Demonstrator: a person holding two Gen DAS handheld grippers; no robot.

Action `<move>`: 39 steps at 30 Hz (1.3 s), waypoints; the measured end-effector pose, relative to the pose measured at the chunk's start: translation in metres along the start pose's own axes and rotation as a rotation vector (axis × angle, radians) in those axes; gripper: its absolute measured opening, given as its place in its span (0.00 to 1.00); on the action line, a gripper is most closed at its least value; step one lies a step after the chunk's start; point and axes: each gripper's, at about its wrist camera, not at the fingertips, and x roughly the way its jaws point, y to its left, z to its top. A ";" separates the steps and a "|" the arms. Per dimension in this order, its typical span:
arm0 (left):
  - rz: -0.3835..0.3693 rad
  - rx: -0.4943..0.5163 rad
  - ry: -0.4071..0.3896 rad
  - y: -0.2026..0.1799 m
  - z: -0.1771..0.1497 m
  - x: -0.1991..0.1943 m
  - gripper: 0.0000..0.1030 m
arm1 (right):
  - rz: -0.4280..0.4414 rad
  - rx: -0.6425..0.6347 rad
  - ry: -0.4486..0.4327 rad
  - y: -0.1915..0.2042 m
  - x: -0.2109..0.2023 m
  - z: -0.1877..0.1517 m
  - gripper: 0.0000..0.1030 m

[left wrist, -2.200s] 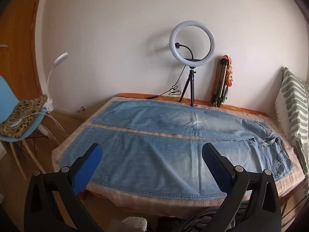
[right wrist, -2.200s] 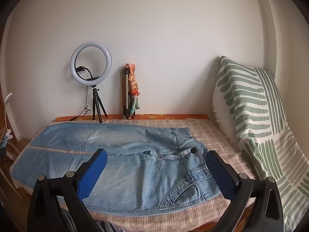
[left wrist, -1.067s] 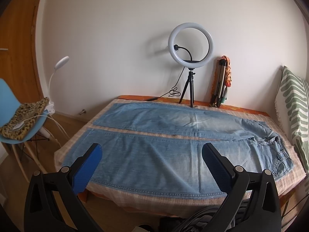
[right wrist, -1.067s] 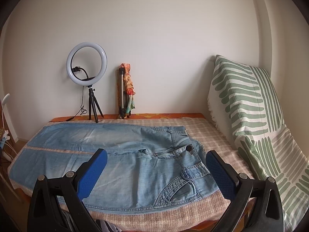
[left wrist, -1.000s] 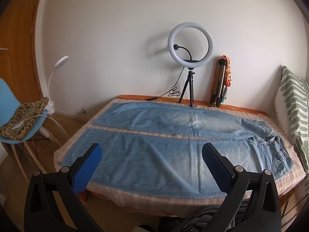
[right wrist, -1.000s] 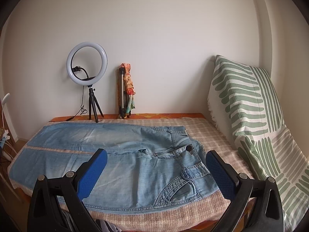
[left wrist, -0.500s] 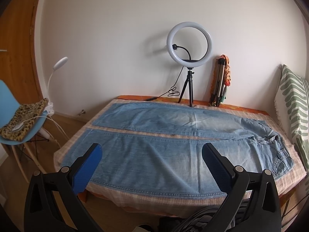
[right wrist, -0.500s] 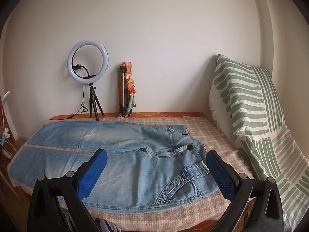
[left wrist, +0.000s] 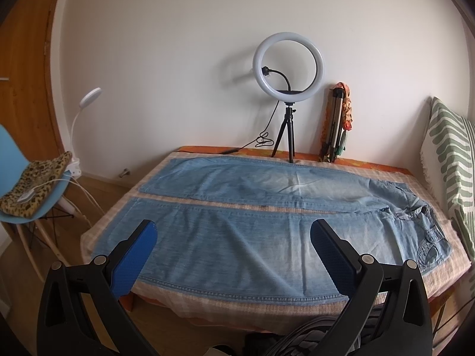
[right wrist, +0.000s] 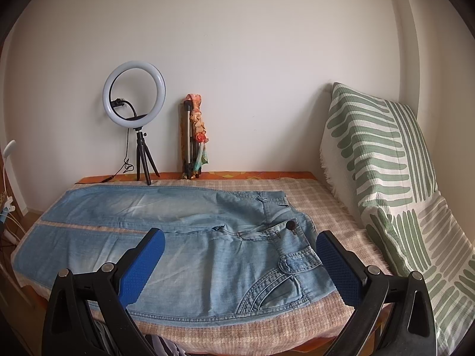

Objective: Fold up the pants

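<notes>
- In front of your left gripper (left wrist: 231, 234), its jaws spread wide and empty, the jeans (left wrist: 237, 237) lie flat on the bed (left wrist: 184, 305), legs apart so the near leg can fold over.
- Ahead of your right gripper (right wrist: 237, 244), likewise agape and empty, the waistband sits close for pinching.

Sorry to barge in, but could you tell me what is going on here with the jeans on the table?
A person holds a gripper in each hand, about to fold the jeans. They lie spread flat and unfolded on the checked cloth over the table, legs side by side, waist toward the striped cushion. The left gripper and right gripper hover open above the near edge, touching nothing.
</notes>
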 end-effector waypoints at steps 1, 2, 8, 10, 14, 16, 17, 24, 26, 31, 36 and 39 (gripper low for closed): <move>0.000 0.001 0.000 0.000 -0.001 0.000 1.00 | 0.000 0.000 0.001 0.000 0.000 0.000 1.00; -0.001 0.001 0.000 0.000 -0.002 0.001 1.00 | 0.000 -0.001 0.002 0.000 0.000 0.000 1.00; -0.002 0.001 -0.002 0.000 -0.002 0.001 1.00 | 0.002 -0.002 0.004 -0.002 0.001 -0.002 1.00; 0.000 0.002 -0.002 0.000 -0.002 0.001 1.00 | 0.003 -0.003 0.004 -0.003 0.001 -0.003 1.00; 0.001 0.004 -0.004 0.001 -0.004 0.001 1.00 | 0.004 -0.003 0.005 -0.002 0.001 -0.004 1.00; 0.002 0.003 -0.004 0.001 -0.004 0.002 1.00 | 0.004 -0.005 0.006 -0.002 0.001 -0.005 1.00; 0.002 0.003 -0.003 0.001 -0.004 0.002 1.00 | 0.004 -0.006 0.005 -0.002 0.001 -0.004 1.00; 0.002 0.002 -0.001 0.001 -0.006 0.002 1.00 | 0.006 -0.004 0.007 -0.002 0.002 -0.004 1.00; 0.002 0.004 0.001 0.001 -0.007 0.003 1.00 | 0.007 -0.005 0.010 -0.003 0.003 -0.005 1.00; 0.001 0.005 0.005 0.002 -0.009 0.005 1.00 | 0.005 -0.008 0.016 -0.002 0.005 -0.006 1.00; 0.004 0.007 0.004 0.001 -0.009 0.006 1.00 | 0.008 -0.010 0.016 -0.002 0.006 -0.007 1.00; 0.015 0.011 0.005 0.004 -0.009 0.008 1.00 | 0.024 -0.019 0.011 -0.001 0.009 -0.007 1.00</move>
